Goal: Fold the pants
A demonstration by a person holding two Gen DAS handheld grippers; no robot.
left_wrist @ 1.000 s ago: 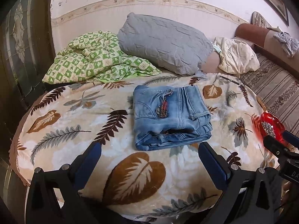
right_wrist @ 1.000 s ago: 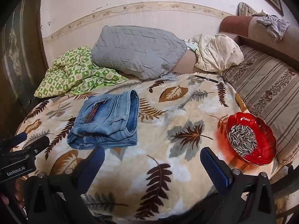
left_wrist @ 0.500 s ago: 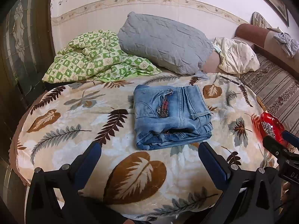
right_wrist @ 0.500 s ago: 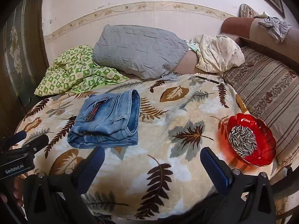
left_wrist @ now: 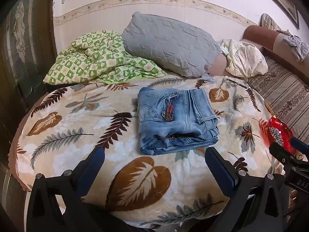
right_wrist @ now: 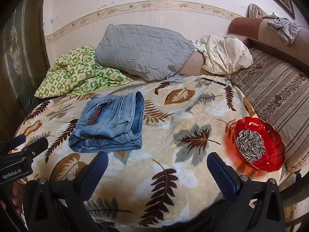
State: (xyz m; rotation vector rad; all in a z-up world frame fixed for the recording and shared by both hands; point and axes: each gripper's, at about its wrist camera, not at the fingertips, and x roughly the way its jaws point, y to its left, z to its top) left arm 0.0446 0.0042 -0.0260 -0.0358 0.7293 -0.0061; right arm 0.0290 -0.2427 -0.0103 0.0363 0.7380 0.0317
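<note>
The blue denim pants [left_wrist: 176, 118] lie folded into a compact square on the leaf-print blanket [left_wrist: 77, 127], a red patch on top. In the right wrist view the pants [right_wrist: 110, 122] sit to the left. My left gripper [left_wrist: 154, 154] is open and empty, just in front of the pants' near edge. My right gripper [right_wrist: 157, 161] is open and empty over bare blanket [right_wrist: 173, 154], to the right of the pants. Neither touches the denim.
A red dish of sunflower seeds [right_wrist: 258, 146] sits at the blanket's right edge. A grey pillow [left_wrist: 168, 44], green checked quilt [left_wrist: 96, 60] and cream cloth [left_wrist: 245, 58] lie at the back. A pen [right_wrist: 214, 81] rests near the pillow. A striped cushion [right_wrist: 280, 96] is on the right.
Both grippers have shifted very slightly; the pants and everything else stay where they were.
</note>
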